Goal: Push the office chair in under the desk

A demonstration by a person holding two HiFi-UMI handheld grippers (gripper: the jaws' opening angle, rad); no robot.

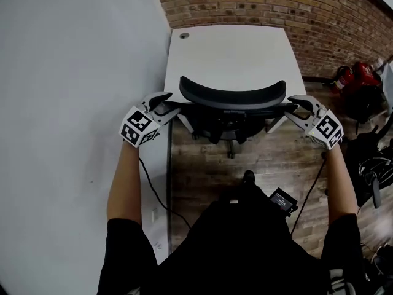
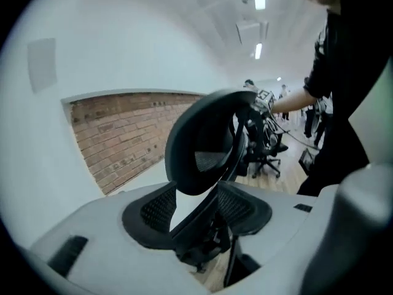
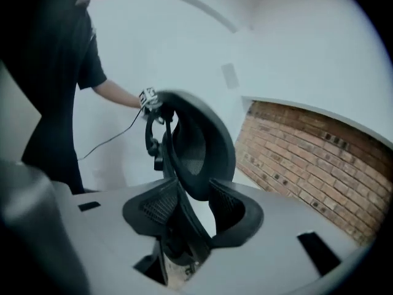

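Observation:
A black office chair stands at the near edge of the white desk [image 1: 233,54], its curved backrest [image 1: 233,96] towards me and its seat partly under the desktop. My left gripper [image 1: 164,103] is at the backrest's left end and my right gripper [image 1: 299,106] at its right end. In the left gripper view the backrest's edge [image 2: 202,146] runs down between the pads [image 2: 147,211], with a light gap on one side. The right gripper view shows the same: the backrest frame [image 3: 196,146] lies between the pads [image 3: 236,217] and is not clamped.
A white wall [image 1: 73,72] runs along the left, close to the desk and chair. A brick wall [image 1: 258,2] stands behind the desk. Red gear [image 1: 356,78] and dark chairs lie at the right. A cable [image 1: 153,189] trails on the wooden floor [image 1: 276,158].

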